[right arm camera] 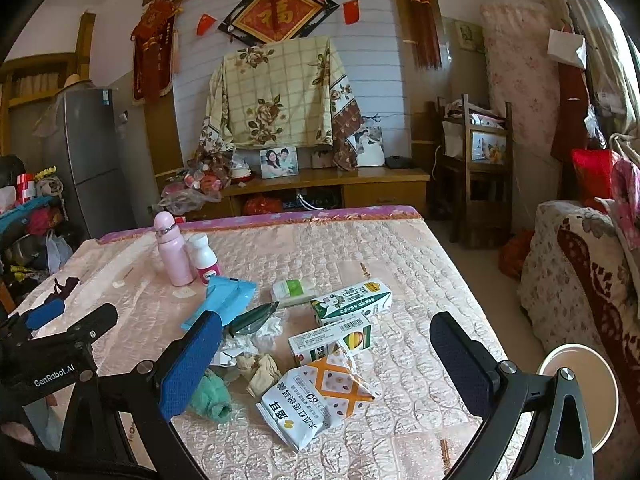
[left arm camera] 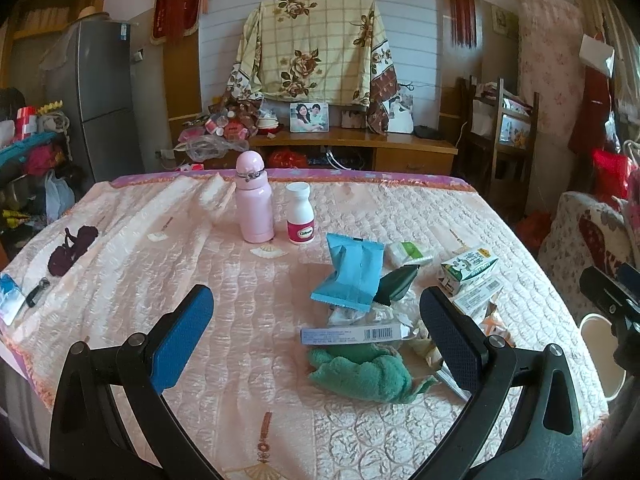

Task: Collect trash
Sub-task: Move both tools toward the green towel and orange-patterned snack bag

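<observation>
So the biggest thing here is the bed (left arm camera: pixel 168 264), covered in a shiny pink quilted spread, and the trash sits in one loose heap on its right half. Just off the bed's right edge, low down, there's a round white bin (right arm camera: pixel 580 392).

Both tools hang over the near end of the bed. The left tool (left arm camera: pixel 316 340) has its blue-padded jaws spread wide with nothing between them, and the heap lies between and just beyond them. The right tool (right arm camera: pixel 326 364) is just as wide open and empty too, framing the same pile from a bit further right.

In the pile, going big to small: a crinkled white and orange snack bag (right arm camera: pixel 316 396) nearest the right tool, a green and white milk carton (right arm camera: pixel 352 300) lying on its side, a second flattened carton (right arm camera: pixel 332 338) touching it, and a puffed-up light blue wrapper (left arm camera: pixel 348 272). Then a crumpled teal cloth (left arm camera: pixel 364 372), a long thin barcode box (left arm camera: pixel 352 334) resting just behind it, a dark green wrapper (left arm camera: pixel 396 284), and some balled-up tissues (right arm camera: pixel 260 368) in the middle.

Standing upright, apart from the mess toward the far side, are a pink bottle (left arm camera: pixel 254 200) and a smaller white pill bottle (left arm camera: pixel 300 214) right beside it.
</observation>
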A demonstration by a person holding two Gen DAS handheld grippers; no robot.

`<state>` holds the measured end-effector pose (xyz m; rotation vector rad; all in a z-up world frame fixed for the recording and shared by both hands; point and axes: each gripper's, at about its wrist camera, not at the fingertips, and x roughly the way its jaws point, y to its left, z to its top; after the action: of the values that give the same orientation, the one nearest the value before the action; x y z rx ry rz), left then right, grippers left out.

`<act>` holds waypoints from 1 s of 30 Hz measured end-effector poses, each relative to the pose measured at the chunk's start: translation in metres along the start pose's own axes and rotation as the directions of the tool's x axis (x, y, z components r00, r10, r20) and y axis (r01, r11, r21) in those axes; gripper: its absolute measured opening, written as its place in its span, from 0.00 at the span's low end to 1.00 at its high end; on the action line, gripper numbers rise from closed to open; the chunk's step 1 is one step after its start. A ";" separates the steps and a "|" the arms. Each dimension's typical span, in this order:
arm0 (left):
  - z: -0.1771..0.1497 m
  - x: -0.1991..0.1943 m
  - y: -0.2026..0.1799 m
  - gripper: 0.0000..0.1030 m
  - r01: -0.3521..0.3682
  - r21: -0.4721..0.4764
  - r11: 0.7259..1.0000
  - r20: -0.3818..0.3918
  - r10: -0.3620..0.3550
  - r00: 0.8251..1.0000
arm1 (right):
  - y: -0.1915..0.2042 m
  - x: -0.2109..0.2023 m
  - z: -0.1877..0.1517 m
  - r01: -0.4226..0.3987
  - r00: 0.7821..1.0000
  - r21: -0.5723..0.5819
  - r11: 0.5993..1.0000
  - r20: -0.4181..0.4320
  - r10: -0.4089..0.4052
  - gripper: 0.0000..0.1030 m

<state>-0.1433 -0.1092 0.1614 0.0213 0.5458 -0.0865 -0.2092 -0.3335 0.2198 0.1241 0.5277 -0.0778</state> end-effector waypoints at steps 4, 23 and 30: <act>0.001 0.000 0.001 1.00 0.002 -0.003 1.000 0.003 -0.002 1.000 | 0.002 0.003 0.000 0.003 1.000 -0.009 1.000 0.001 -0.003 1.00; -0.005 0.003 -0.001 1.00 0.025 -0.006 1.000 -0.008 -0.025 1.000 | 0.004 0.012 -0.006 0.013 1.000 -0.021 1.000 -0.019 -0.013 1.00; -0.008 0.008 0.000 1.00 0.022 -0.013 1.000 -0.014 -0.023 1.000 | 0.003 0.016 -0.007 0.019 0.999 -0.024 1.000 -0.025 -0.020 1.00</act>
<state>-0.1408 -0.1090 0.1503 0.0037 0.5610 -0.1051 -0.1988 -0.3301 0.2065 0.0969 0.5546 -0.0891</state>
